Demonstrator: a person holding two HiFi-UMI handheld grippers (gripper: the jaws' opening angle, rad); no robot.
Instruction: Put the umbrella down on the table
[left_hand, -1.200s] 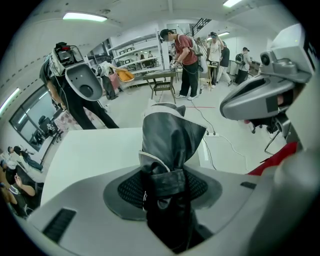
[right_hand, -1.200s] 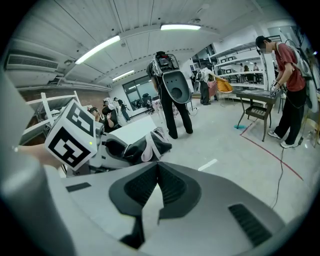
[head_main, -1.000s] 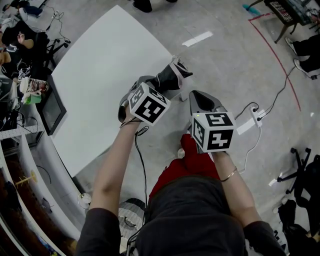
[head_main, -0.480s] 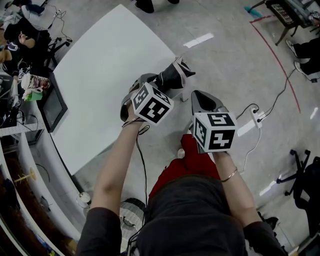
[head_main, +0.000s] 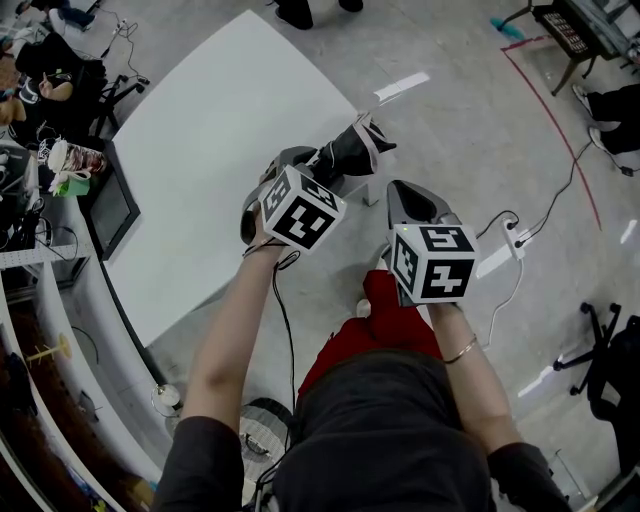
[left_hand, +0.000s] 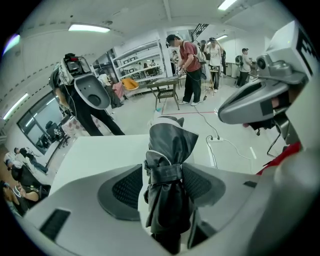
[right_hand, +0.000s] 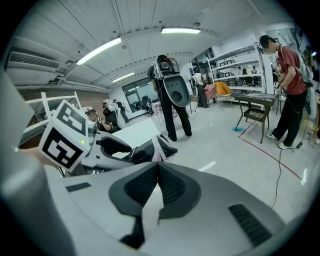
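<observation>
Folded umbrella (head_main: 348, 152) seemingly down at the worktop (head_main: 200, 150) edge. The left hand-held gripper (left_hand: 167, 172) has just been opening and stands released around it, so only withdrawal remains. Right hand-held gripper (right_hand: 156, 175) closed, empty.

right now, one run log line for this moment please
left claw: just been opening, umbrella between jaws | right claw: shut, empty | umbrella: over table corner

White pwr strip (head_main: 515, 232) w/ cable (head_main: 556, 192) on floor (head_main: 450, 110), nr red tape line (head_main: 560, 120).
</observation>
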